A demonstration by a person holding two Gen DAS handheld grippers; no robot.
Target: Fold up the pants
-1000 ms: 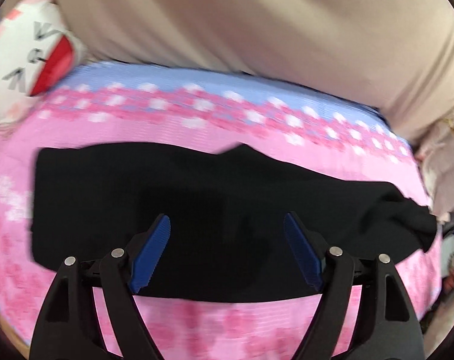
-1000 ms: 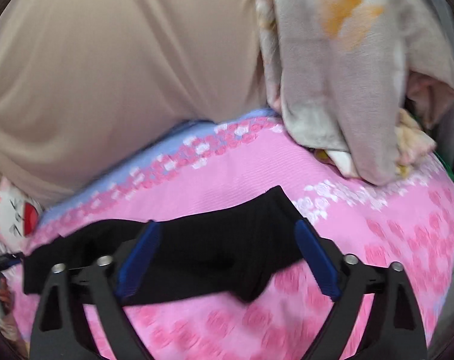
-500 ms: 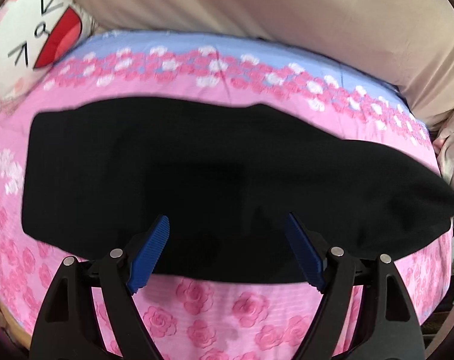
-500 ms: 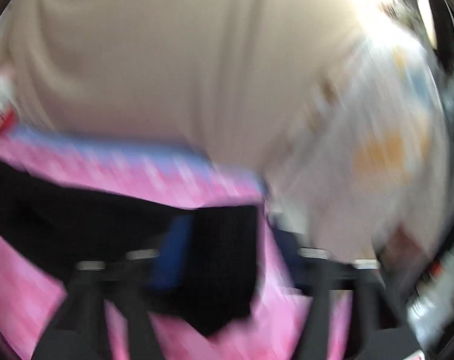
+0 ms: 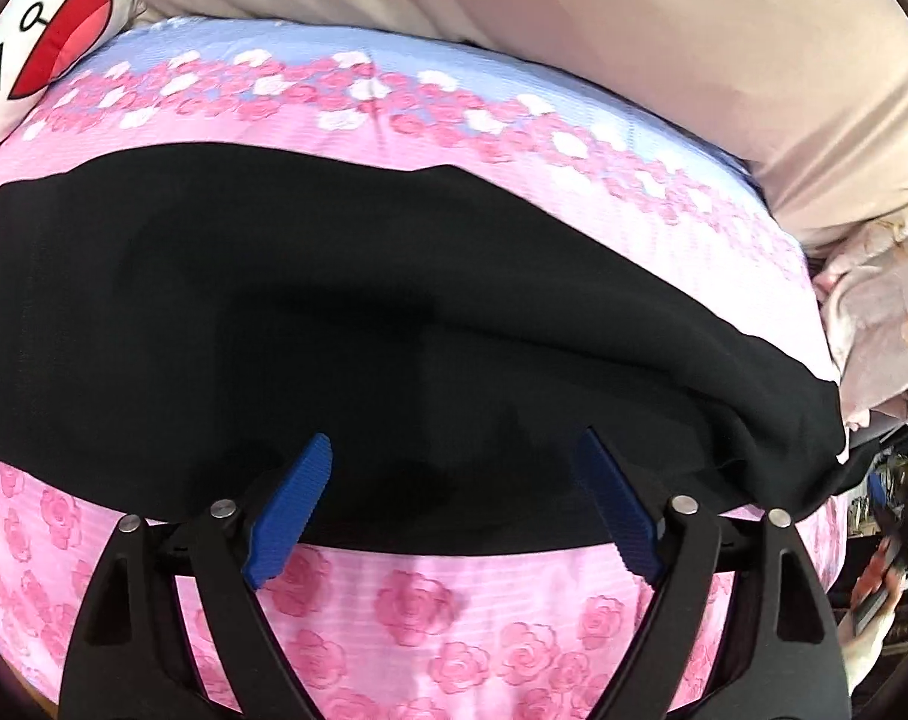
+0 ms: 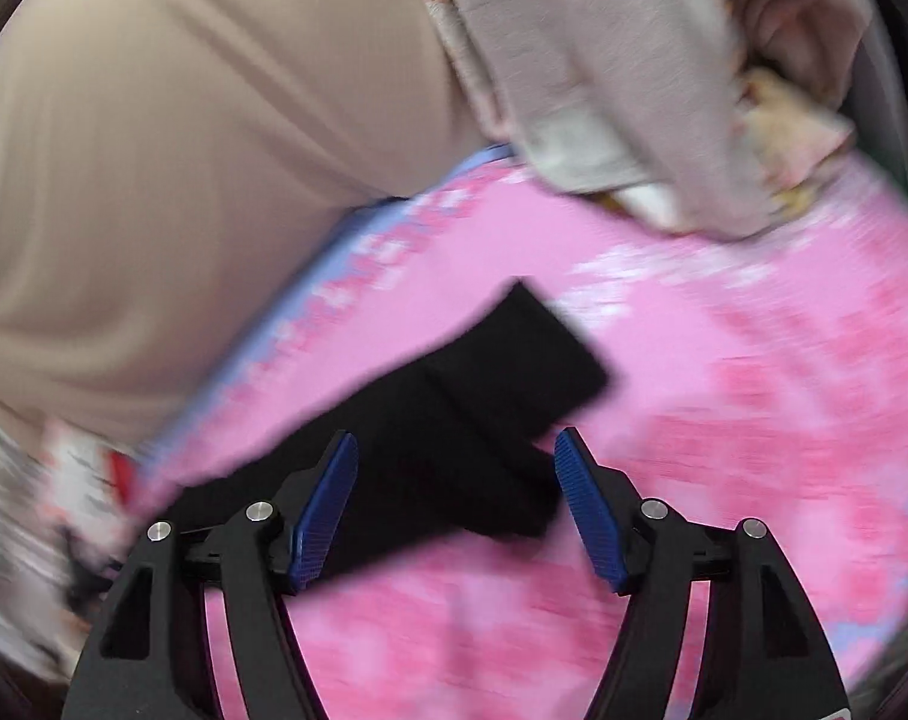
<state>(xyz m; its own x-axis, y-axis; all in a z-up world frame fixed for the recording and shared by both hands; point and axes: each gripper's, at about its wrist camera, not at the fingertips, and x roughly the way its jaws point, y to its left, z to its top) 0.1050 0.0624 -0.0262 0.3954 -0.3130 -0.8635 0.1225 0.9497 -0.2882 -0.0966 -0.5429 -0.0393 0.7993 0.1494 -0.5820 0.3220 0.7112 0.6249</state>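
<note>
Two grippers hang over black pants [image 5: 346, 324] spread flat on a bed [image 5: 430, 594] with a pink rose-print sheet. Left gripper [image 5: 454, 468]: its jaws stand wide and are opening, with the pants' near edge below and just ahead of its blue pads [image 5: 292, 510], nothing pinched. Right gripper [image 6: 454, 468]: its jaws are closing, with one folded end of the pants [image 6: 496, 390] between and ahead of them, pads not pressing the cloth. Beyond both hangs a beige curtain [image 5: 574, 18]. A cartoon pillow [image 5: 40, 36] lies far left of the left gripper.
</note>
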